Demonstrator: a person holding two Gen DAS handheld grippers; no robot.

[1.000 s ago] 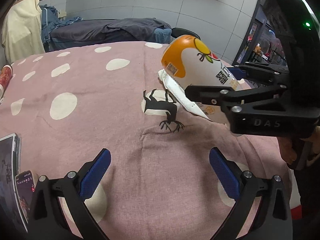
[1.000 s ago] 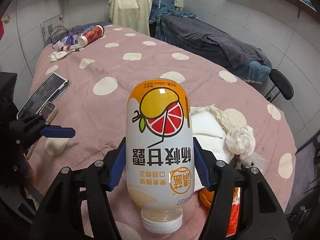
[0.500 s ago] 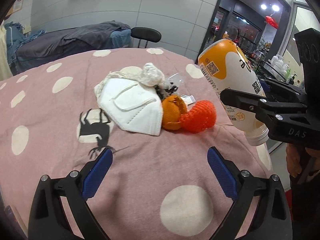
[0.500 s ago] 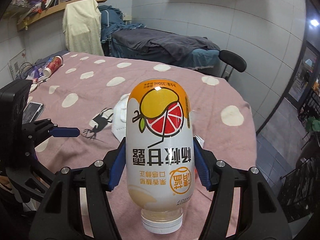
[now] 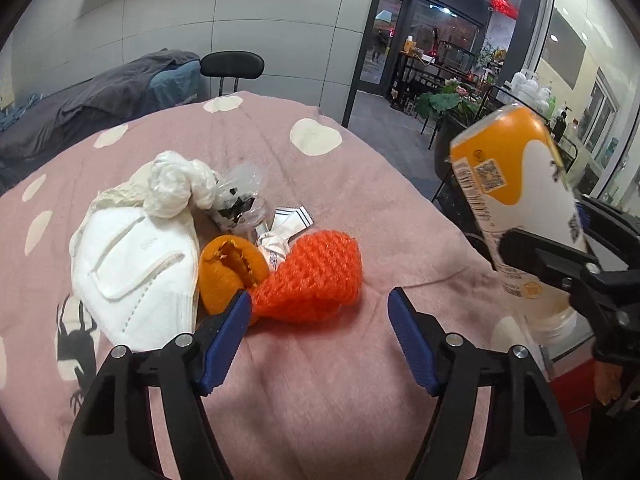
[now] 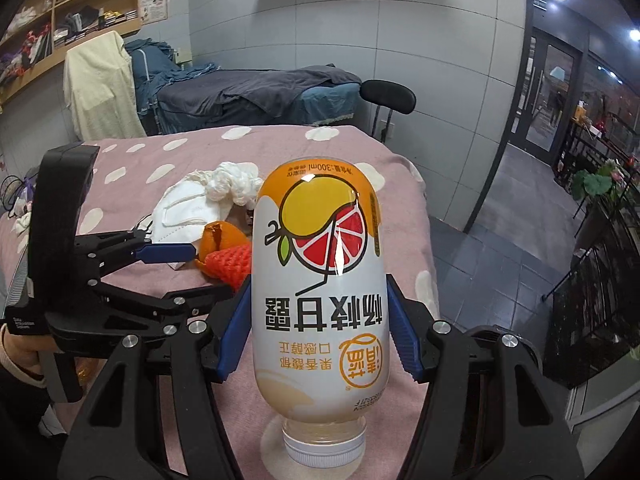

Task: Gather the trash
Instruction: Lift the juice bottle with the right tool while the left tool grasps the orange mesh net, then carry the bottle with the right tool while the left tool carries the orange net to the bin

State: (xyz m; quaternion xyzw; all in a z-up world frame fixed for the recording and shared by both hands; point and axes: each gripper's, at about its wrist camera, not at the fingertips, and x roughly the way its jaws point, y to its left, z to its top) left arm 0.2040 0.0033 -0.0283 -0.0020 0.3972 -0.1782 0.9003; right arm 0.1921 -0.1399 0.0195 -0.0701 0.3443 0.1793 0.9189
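A small shop-like room, perhaps a massage or treatment parlour, was suggested. A worktop (image 6: 280,148) covered with a pink spotted blanket was flanked by a bed (image 6: 248,92) draped in dark sheets, with a black stool (image 6: 386,96) beside it. Grey wall panels (image 6: 420,40) were seen behind, and wooden shelves (image 6: 72,20) were stacked with folded clothes. A pale garment (image 6: 100,88) was hung on a rack. Glass doors (image 5: 384,44) opened onto a lit corridor, where potted plants (image 5: 444,102) and bottles (image 5: 532,88) were displayed on racks.
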